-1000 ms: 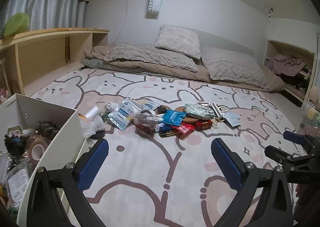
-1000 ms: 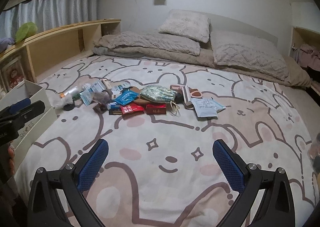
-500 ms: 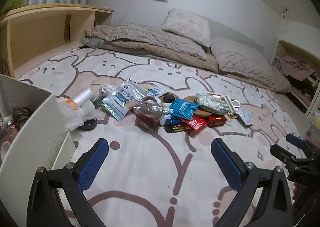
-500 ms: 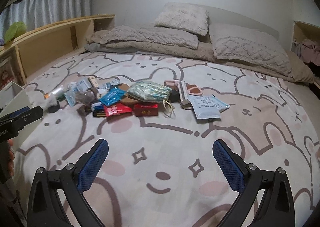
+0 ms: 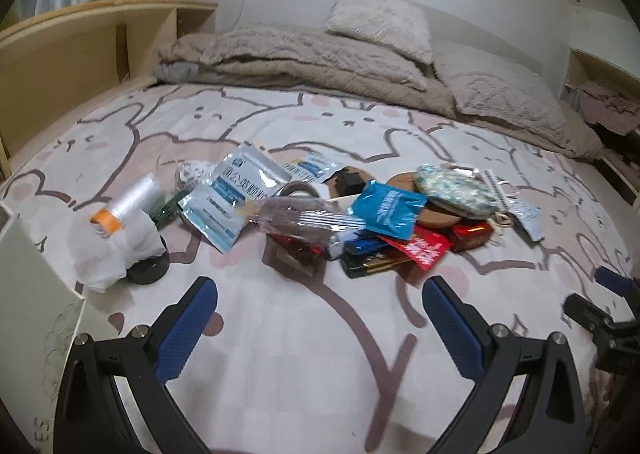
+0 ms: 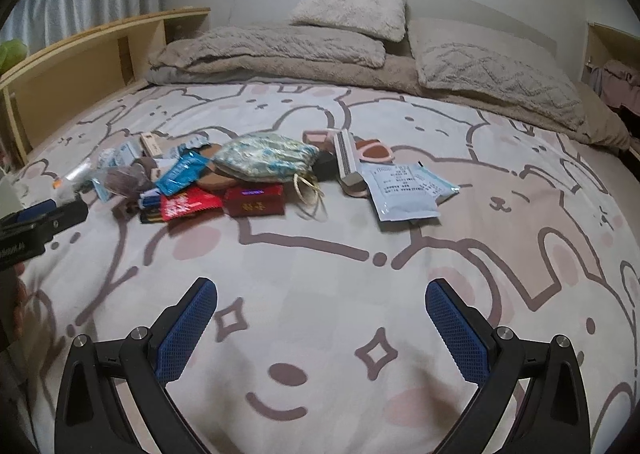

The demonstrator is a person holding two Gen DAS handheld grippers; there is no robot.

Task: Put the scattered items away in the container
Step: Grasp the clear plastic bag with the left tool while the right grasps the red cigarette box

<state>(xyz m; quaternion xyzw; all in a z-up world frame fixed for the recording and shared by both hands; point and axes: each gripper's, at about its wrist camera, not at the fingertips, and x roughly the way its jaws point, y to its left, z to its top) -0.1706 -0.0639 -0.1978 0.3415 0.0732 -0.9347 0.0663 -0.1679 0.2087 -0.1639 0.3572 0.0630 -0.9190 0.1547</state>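
Observation:
A heap of small items lies on the bunny-print bed cover (image 5: 304, 334): a clear bag of brown sticks (image 5: 304, 220), silver-blue pouches (image 5: 240, 190), a blue sachet (image 5: 386, 208), a red packet (image 5: 424, 248), a floral pouch (image 6: 266, 156) and a white paper packet (image 6: 402, 192). A white roll with orange tape (image 5: 126, 204) rests on crumpled tissue at the left. The white container (image 5: 28, 294) shows its wall at the left edge of the left wrist view. My left gripper (image 5: 320, 294) hovers open just short of the heap. My right gripper (image 6: 322, 296) is open over bare cover, nearer than the packet.
Beige pillows (image 6: 352, 6) and a folded blanket (image 5: 304, 62) lie at the head of the bed. A wooden shelf unit (image 5: 80, 42) runs along the left side. Clothes (image 5: 608, 110) fill a cubby at the far right. The other gripper's tip (image 6: 44, 222) shows at the left.
Both grippers have moved forward toward the heap, which now looks larger and closer. The container has slid almost out of the left wrist view. Both stay open.

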